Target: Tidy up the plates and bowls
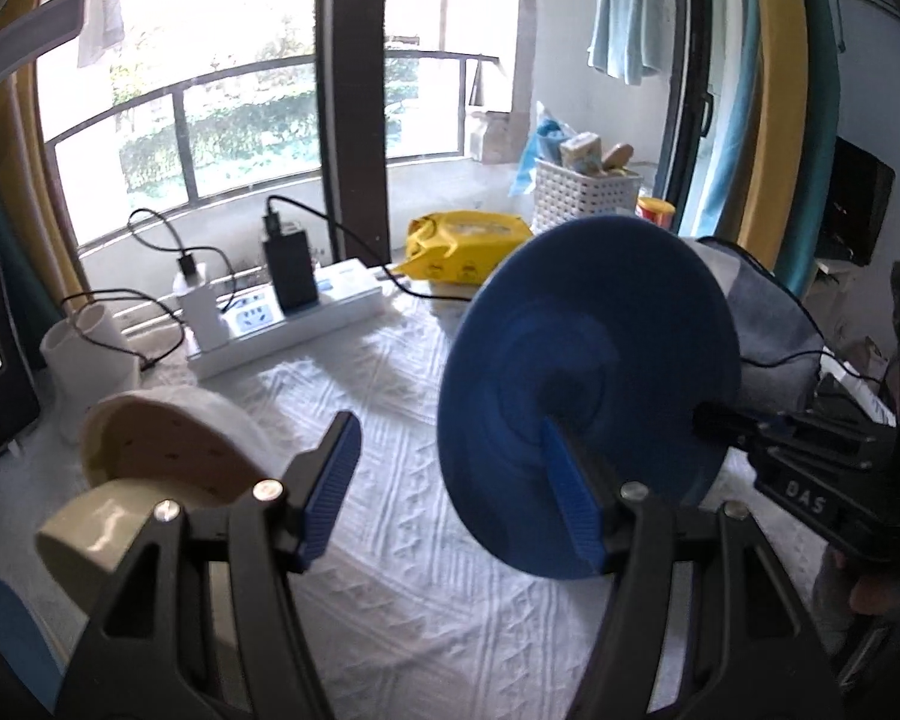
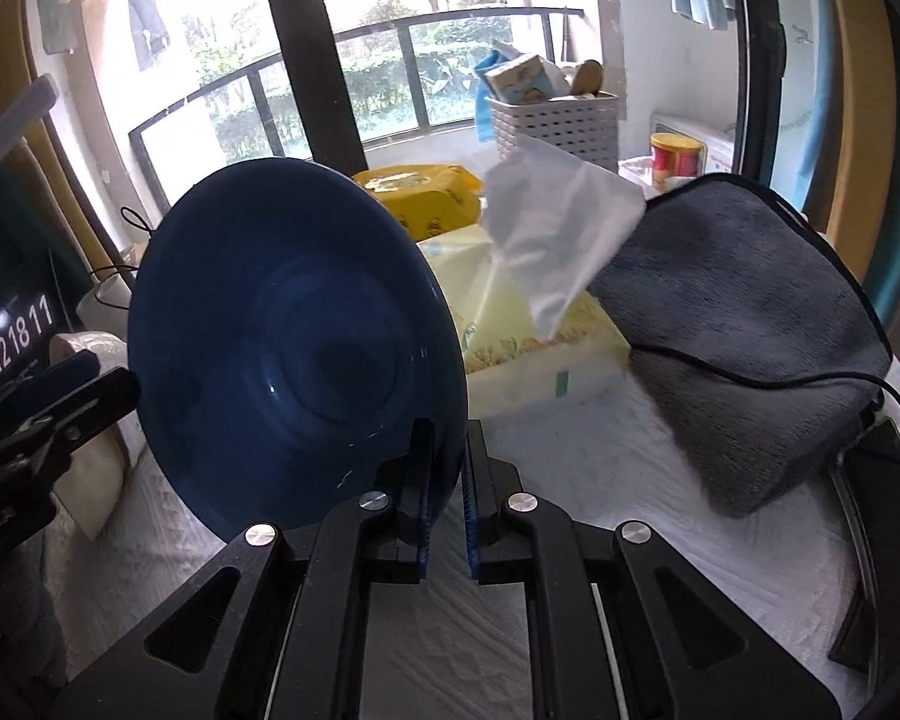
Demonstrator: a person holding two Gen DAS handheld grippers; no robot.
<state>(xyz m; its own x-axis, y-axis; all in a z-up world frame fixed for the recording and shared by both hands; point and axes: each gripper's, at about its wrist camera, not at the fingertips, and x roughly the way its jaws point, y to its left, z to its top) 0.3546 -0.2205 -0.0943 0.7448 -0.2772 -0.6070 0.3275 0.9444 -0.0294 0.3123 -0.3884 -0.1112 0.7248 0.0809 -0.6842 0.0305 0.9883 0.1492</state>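
A dark blue plate [image 2: 282, 348] stands on edge in the air above the white cloth, tilted. My right gripper [image 2: 447, 480] is shut on its lower rim. The plate's underside also shows in the left wrist view [image 1: 588, 372]. My left gripper [image 1: 450, 480] is open and empty, its right finger [image 1: 570, 498] just in front of the plate's underside. A beige bowl [image 1: 168, 456] lies tipped on its side at the left, with a cream ring-shaped dish [image 1: 99, 534] below it.
A white power strip [image 1: 282, 324] with chargers, a yellow wipes pack [image 1: 468, 240], a tissue box [image 2: 528, 324], a grey cloth bundle [image 2: 744, 324] with a cable, a white basket [image 1: 582, 192] and a clock display [image 2: 21, 336] surround the white knitted cloth [image 1: 426, 588].
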